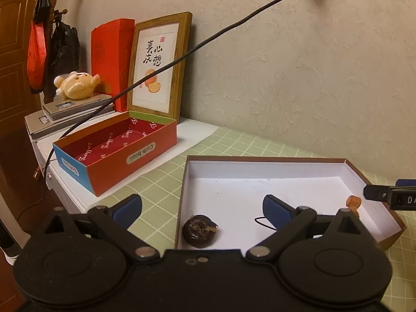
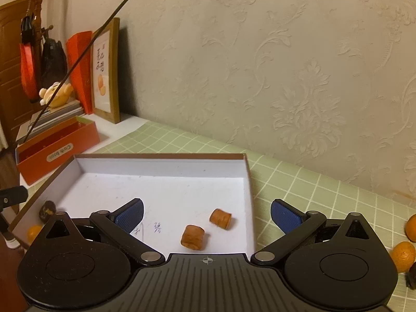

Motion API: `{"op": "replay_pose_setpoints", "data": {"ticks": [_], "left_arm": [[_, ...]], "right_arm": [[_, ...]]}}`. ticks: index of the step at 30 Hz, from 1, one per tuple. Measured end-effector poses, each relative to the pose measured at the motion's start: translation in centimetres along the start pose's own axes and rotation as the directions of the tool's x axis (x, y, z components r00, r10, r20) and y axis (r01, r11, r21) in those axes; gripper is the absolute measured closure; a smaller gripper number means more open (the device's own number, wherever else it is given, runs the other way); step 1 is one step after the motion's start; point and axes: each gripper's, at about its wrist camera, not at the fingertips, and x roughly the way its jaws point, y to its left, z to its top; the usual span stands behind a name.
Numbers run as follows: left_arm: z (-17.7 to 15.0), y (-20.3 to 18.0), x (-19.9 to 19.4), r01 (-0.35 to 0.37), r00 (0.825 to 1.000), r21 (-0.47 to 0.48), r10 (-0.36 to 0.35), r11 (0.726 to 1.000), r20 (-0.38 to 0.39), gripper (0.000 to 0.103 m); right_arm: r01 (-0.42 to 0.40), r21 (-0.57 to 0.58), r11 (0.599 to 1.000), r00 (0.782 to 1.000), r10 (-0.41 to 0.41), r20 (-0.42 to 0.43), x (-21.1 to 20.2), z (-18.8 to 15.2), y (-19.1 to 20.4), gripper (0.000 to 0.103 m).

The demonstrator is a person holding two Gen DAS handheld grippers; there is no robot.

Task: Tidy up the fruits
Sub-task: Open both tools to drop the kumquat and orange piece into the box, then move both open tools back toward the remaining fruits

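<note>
The green checked tablecloth (image 2: 299,182) covers the work surface below a patterned wall. On it lies the white-lined shallow box (image 2: 161,166), brown outside, the largest task item; it fills the middle of the right wrist view, and in the left wrist view its near left wall sits at 6 o'clock.

At 9 o'clock from that box stands a red box (image 1: 130,161) marked "Cloth book", open at the top. Behind it, at 11 o'clock in the left wrist view, a framed picture (image 1: 158,62) leans on the wall, with a red paper bag (image 1: 111,62) beside it and a plush toy (image 1: 76,84) on a stack of flat cases. A black cable (image 1: 208,41) crosses from upper right to lower left.

The left gripper (image 1: 202,210) has its blue pads spread wide and grips nothing; it straddles the box's left wall. The right gripper (image 2: 206,214) is likewise spread wide and bare, hovering over the box's near right corner.

Fruits: two orange cylindrical pieces (image 2: 193,236) lie inside the white-lined box near its front right, close together but apart. A dark round fruit (image 1: 199,230) lies inside the box against the left wall, near the front corner. Two oranges (image 2: 403,256) sit on the cloth at 3 o'clock in the right wrist view, outside the box, with a dark item just below them that is cut off by the edge. One small orange (image 2: 33,232) shows at 9 o'clock, outside the box's left wall.
</note>
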Motion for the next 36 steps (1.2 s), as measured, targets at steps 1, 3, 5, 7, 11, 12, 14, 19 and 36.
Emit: {"op": "replay_pose_setpoints", "data": {"ticks": [1, 3, 5, 7, 11, 12, 14, 19, 36], "left_arm": [[0.0, -0.1, 0.0, 0.003, 1.0, 0.001, -0.003, 1.0, -0.002, 0.009], [-0.1, -0.2, 0.0, 0.004, 1.0, 0.003, -0.004, 1.0, -0.002, 0.009], [-0.1, -0.4, 0.0, 0.006, 1.0, 0.003, -0.006, 1.0, -0.002, 0.008], [-0.1, -0.4, 0.0, 0.005, 1.0, 0.006, -0.005, 1.0, -0.004, 0.008], [-0.1, -0.5, 0.1, 0.005, 1.0, 0.009, -0.005, 1.0, -0.009, 0.007], [-0.1, -0.5, 0.1, 0.006, 1.0, 0.01, -0.005, 1.0, -0.009, 0.007], [0.0, -0.6, 0.0, 0.006, 1.0, 0.011, -0.006, 1.0, -0.004, 0.007], [0.4, -1.6, -1.0, 0.011, 1.0, 0.042, -0.011, 0.999, 0.013, 0.006], [0.4, -9.6, -4.3, 0.179, 0.984, 0.082, -0.179, 0.98, 0.002, 0.006]], "right_arm": [[-0.002, -0.004, 1.0, 1.0, 0.002, -0.001, -0.1, 0.0, 0.1, 0.0], [-0.009, -0.01, 1.0, 1.0, 0.009, 0.001, -0.2, 0.0, 0.4, 0.0], [-0.009, -0.015, 1.0, 1.0, 0.009, 0.003, -0.3, 0.0, 0.5, 0.0], [-0.014, -0.013, 1.0, 1.0, 0.015, 0.001, -0.4, 0.0, 0.4, 0.0], [-0.025, -0.012, 1.0, 1.0, 0.025, 0.0, -0.7, 0.0, 0.4, 0.0], [-0.025, -0.016, 1.0, 1.0, 0.025, 0.001, -0.8, 0.1, 0.5, 0.0], [-0.023, -0.022, 1.0, 1.0, 0.023, 0.007, -1.1, 0.1, 0.6, 0.0], [-0.006, -0.013, 1.0, 1.0, 0.006, 0.013, -2.1, 0.1, 0.2, 0.0], [0.188, 0.137, 0.973, 0.981, -0.193, 0.026, -11.6, -0.7, -8.1, 0.0]]}}
